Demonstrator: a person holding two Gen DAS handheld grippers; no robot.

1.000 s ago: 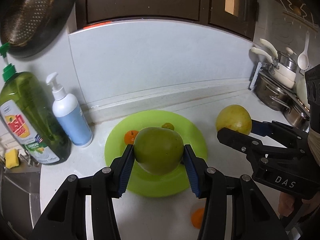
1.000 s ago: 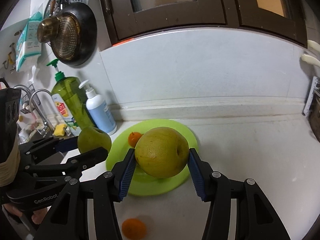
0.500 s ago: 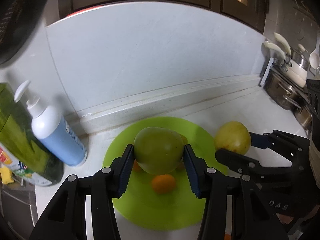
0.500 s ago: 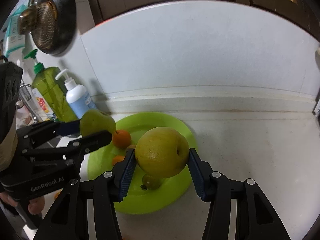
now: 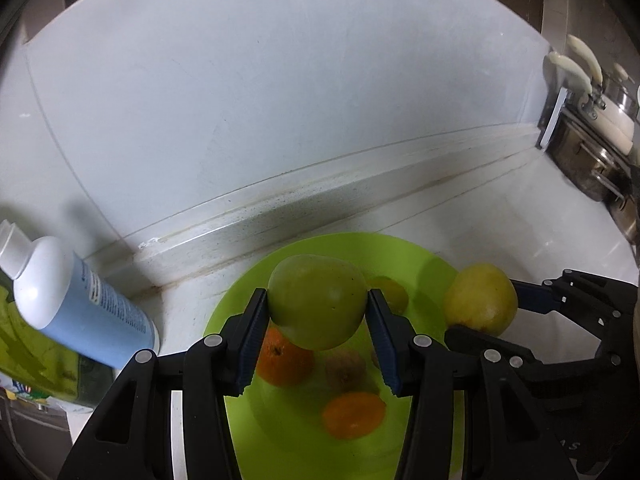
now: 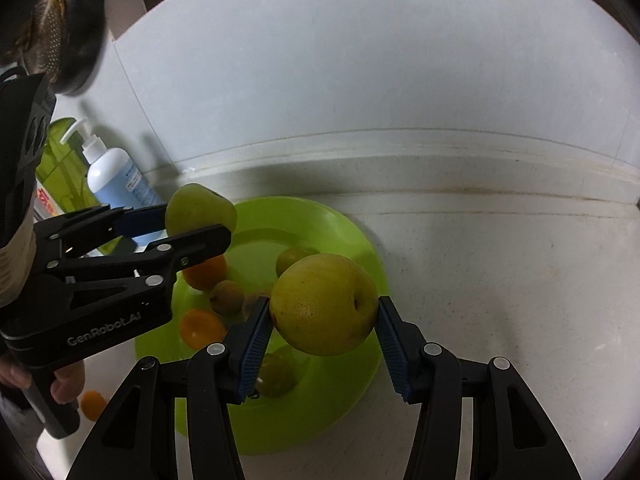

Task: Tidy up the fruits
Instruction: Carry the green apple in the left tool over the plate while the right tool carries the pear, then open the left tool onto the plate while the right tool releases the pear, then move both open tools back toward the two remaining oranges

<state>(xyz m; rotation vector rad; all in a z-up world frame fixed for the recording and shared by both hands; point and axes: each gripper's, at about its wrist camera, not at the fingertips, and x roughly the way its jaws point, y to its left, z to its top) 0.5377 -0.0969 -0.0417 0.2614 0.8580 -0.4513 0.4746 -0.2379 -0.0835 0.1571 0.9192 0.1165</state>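
Blue pads of the left gripper [image 5: 317, 346] clamp a green apple [image 5: 317, 307] by its sides; blue pads of the right gripper [image 6: 322, 346] clamp a yellow pear [image 6: 324, 305] likewise. Neither grip has altered over the last second. What has changed: both hands have come forward and down, and each fruit, a second ago short of the green plate [image 6: 360, 248], now hangs over it, apple toward the left side, pear toward the right. Plate fills more of both views; dish-soap and pump bottle [image 5: 80, 312] have slid to the left edge. On the plate lie two oranges [image 5: 354, 414] and some small greenish fruits; one orange [image 6: 93, 404] sits off it on the counter [image 6: 500, 280]. Judgement: transport nearly done, lowering and release come next; the loose fruits crowd the landing spots.
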